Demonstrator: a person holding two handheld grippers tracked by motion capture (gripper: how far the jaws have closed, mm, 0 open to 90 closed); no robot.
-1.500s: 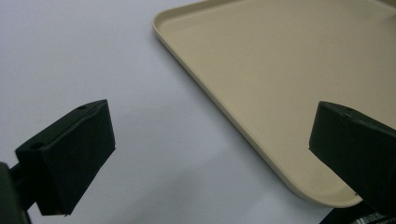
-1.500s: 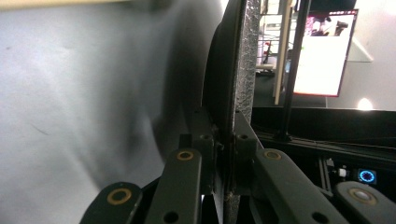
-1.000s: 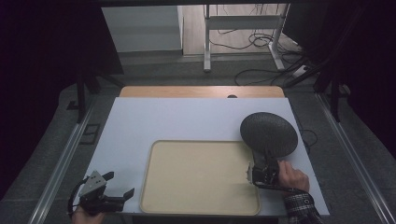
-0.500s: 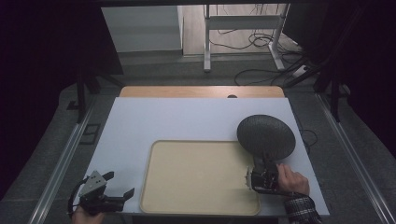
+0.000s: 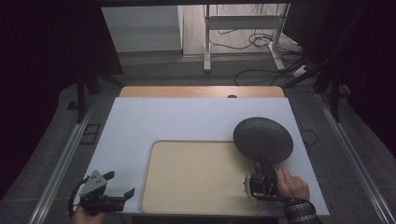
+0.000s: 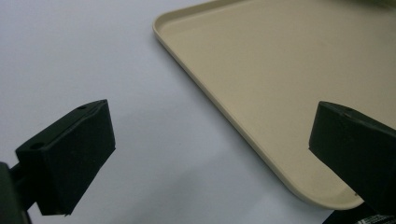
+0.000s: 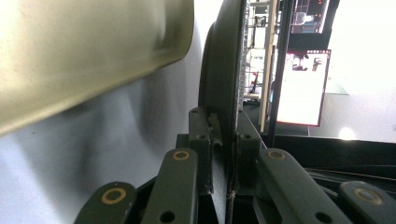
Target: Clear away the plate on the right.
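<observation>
The right gripper (image 5: 259, 175) is clamped on the near rim of a dark round plate (image 5: 263, 140), its jaws pressed close on either side of the thin edge (image 7: 229, 112). The plate is held above the table, over the far right corner of a beige tray (image 5: 196, 175) and the white table (image 5: 187, 121) beside it. At the near left corner of the table, left of the tray, the left gripper (image 5: 122, 185) rests with its jaws spread wide and nothing between them.
</observation>
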